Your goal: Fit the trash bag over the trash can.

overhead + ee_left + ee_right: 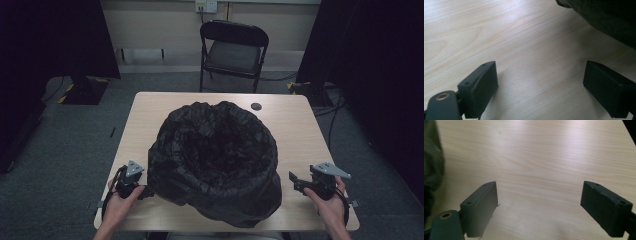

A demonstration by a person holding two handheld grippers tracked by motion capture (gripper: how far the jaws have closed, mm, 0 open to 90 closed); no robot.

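Observation:
A large black plastic bag (217, 155), crumpled and open at the top, sits in the middle of a light wooden table (295, 125). My left gripper (144, 191) rests on the table at the bag's near left side, held by a hand. In the left gripper view the left gripper (540, 82) is open over bare wood, with the bag (604, 17) at the upper right. My right gripper (296, 182) lies to the bag's near right. In the right gripper view the right gripper (539, 200) stands open with nothing between its jaws, and the bag (432, 162) sits at the left edge.
A small dark round disc (256, 106) lies on the table's far side. A black folding chair (233, 52) stands behind the table. Dark curtains hang at both sides, and cables run over the grey floor at the right.

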